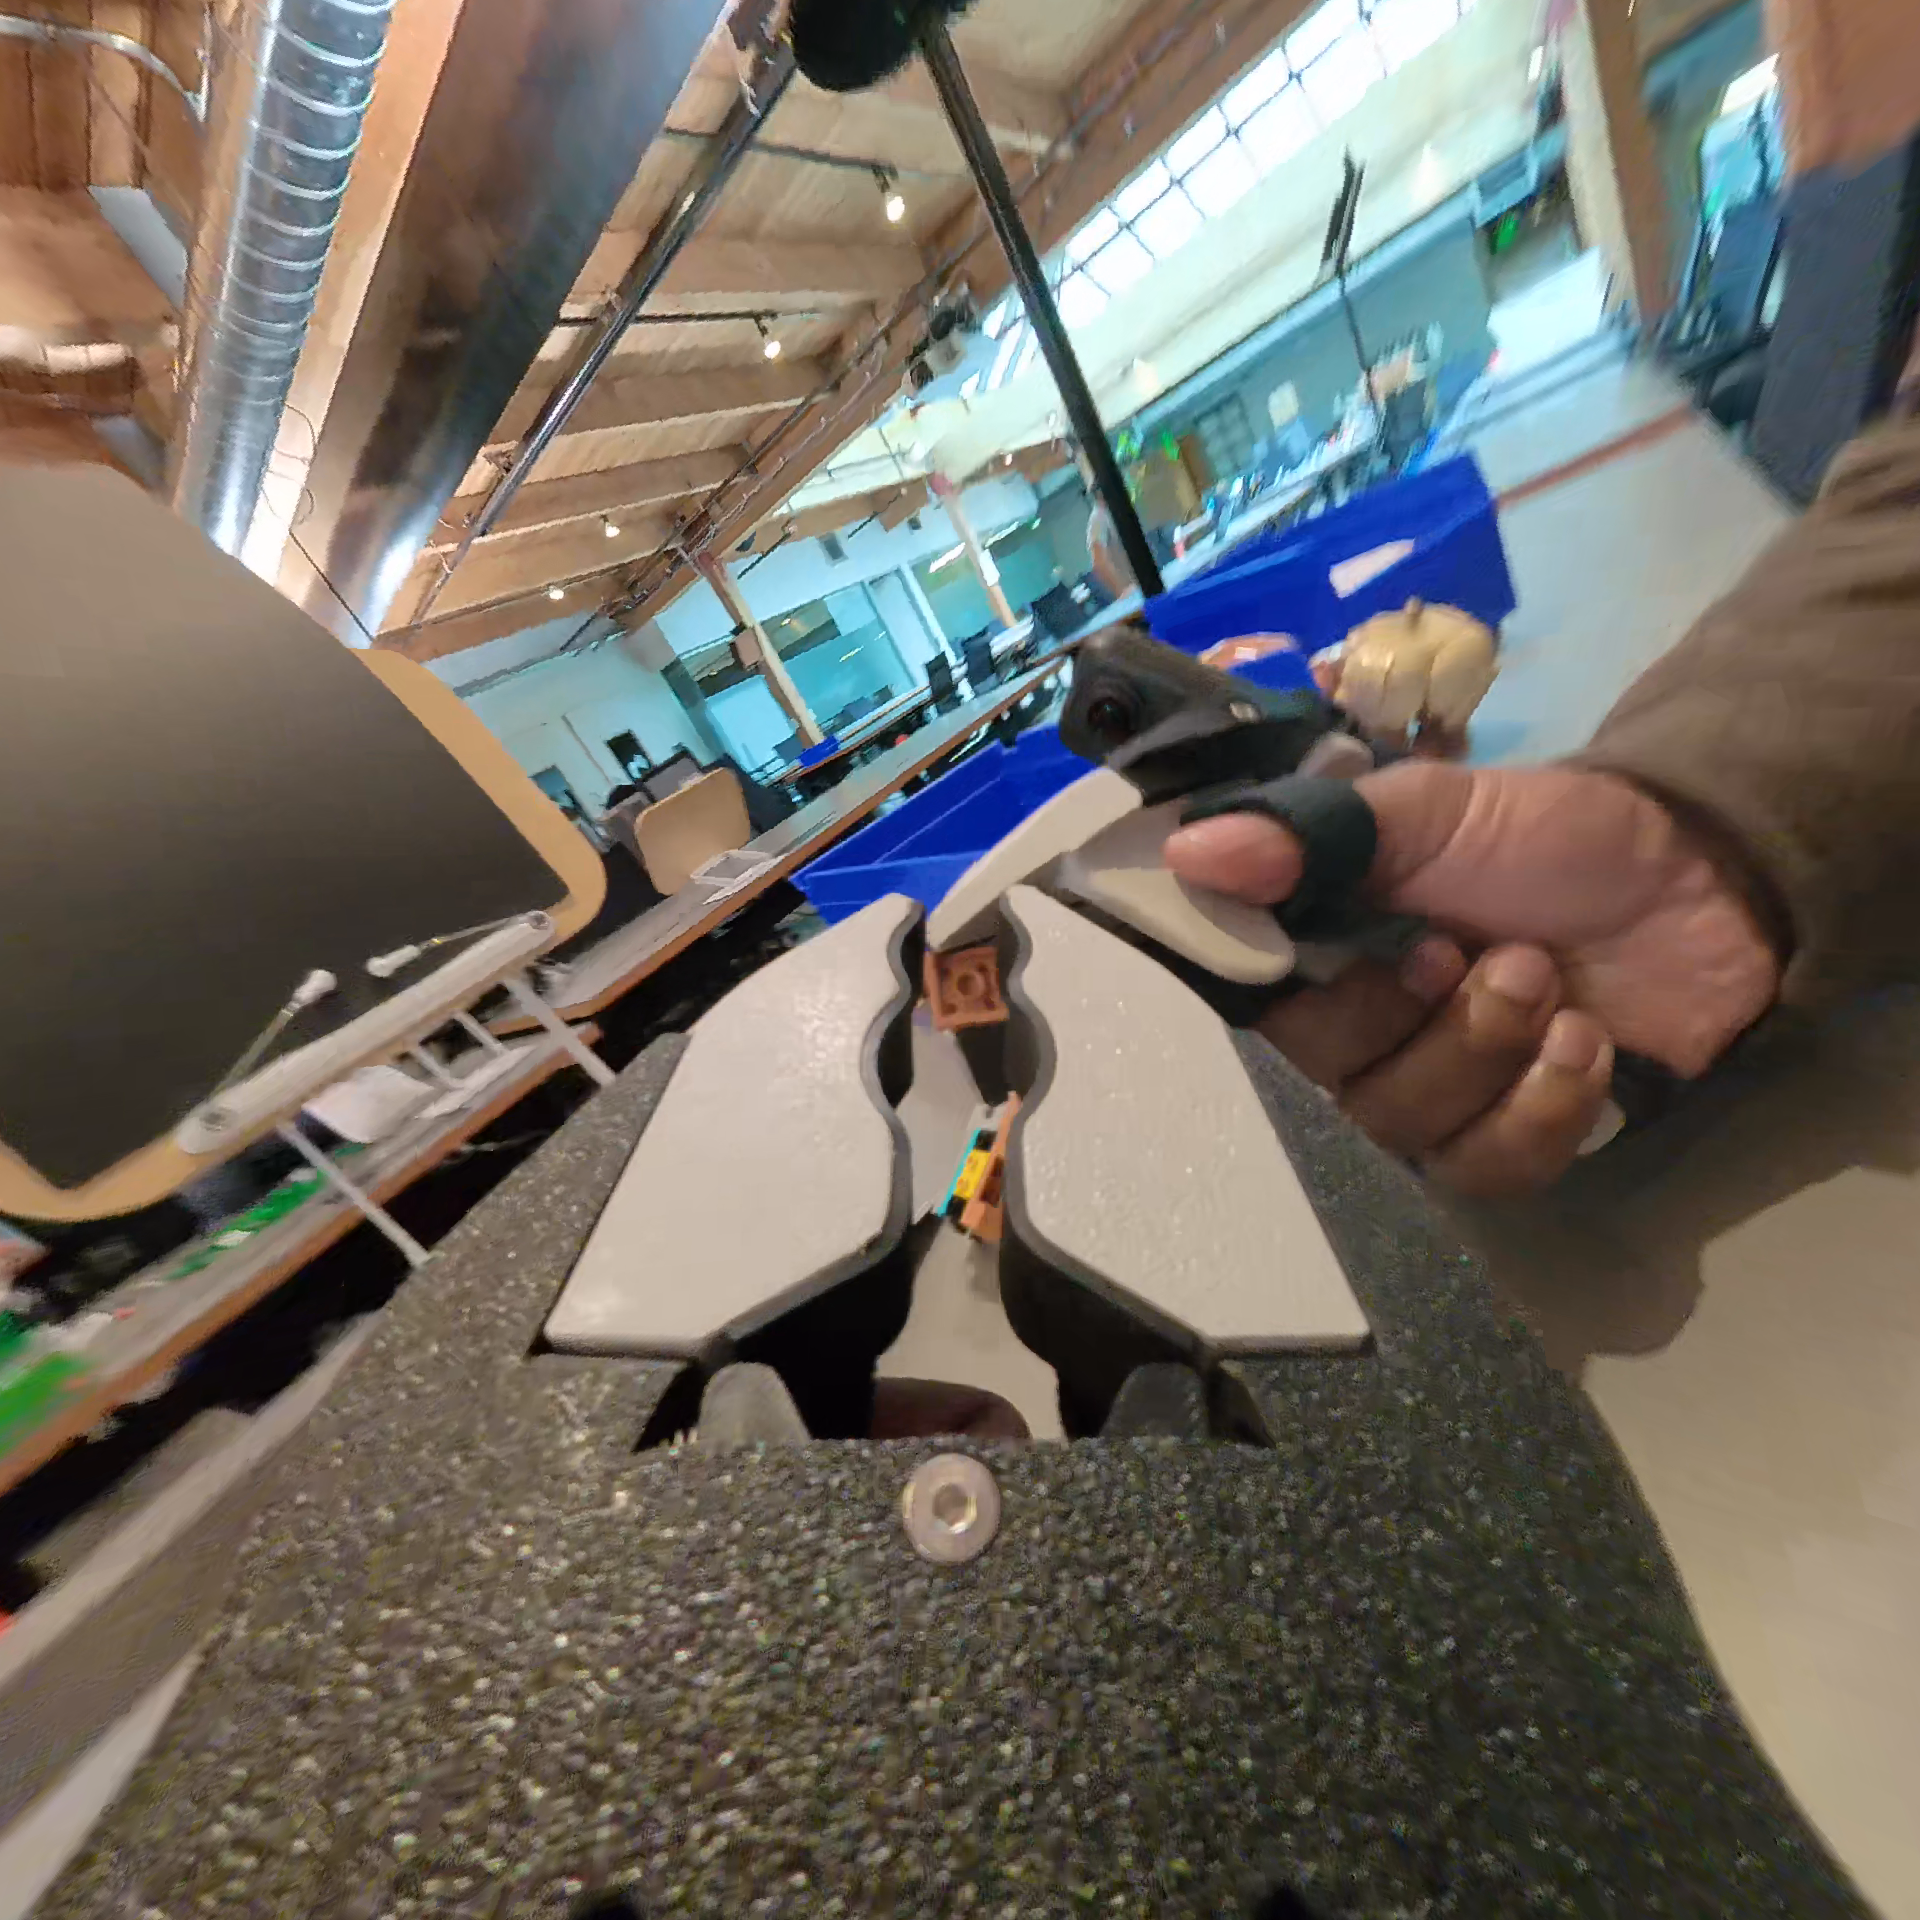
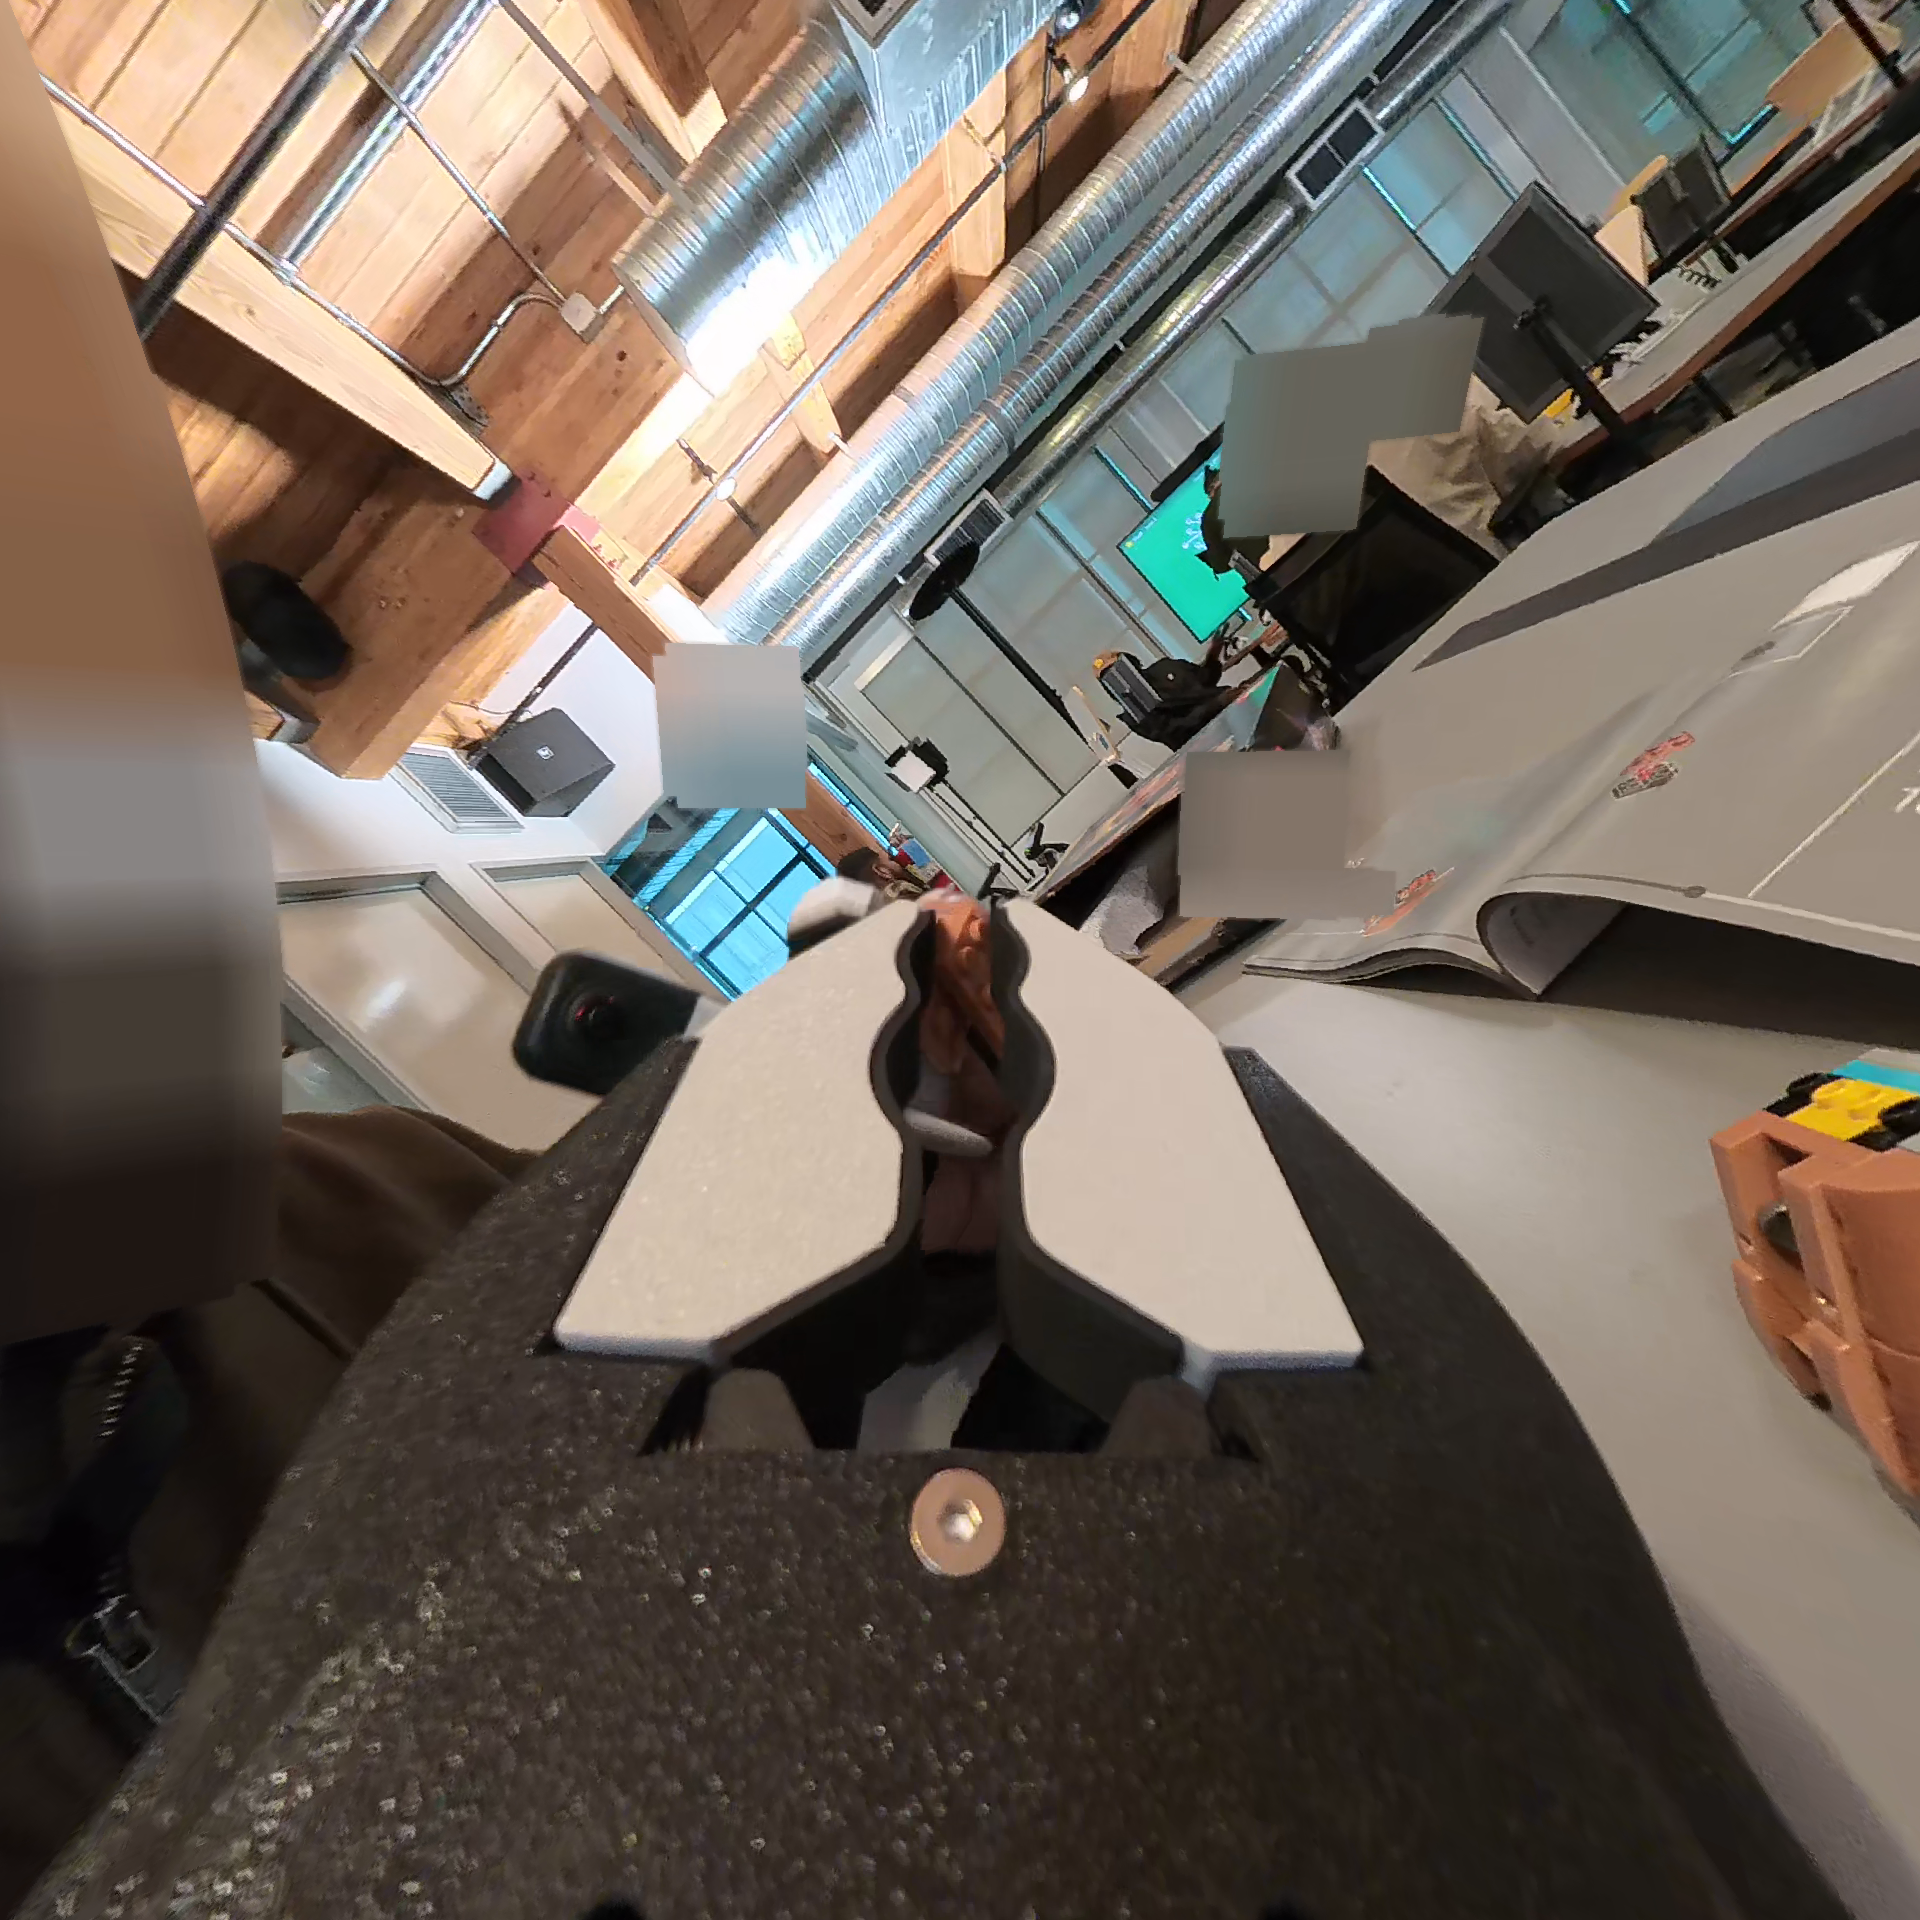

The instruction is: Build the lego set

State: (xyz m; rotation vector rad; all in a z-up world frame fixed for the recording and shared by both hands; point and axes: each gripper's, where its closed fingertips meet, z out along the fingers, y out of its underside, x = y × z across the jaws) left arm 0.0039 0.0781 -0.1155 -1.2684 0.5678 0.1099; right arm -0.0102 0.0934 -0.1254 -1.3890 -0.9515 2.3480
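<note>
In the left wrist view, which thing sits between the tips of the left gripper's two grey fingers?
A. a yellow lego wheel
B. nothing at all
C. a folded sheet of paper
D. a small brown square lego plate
D: a small brown square lego plate with a stud ring on its face sits between the tips of the left gripper, and the right gripper comes in from the right with its tips at the same piece.

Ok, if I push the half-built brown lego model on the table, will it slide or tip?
The brown lego model looks squat and blocky, so it should probably slide on the smooth grey table rather than tip. It's rigid plastic, likely light; clipped-on pieces might pop off under a hard shove.
</note>
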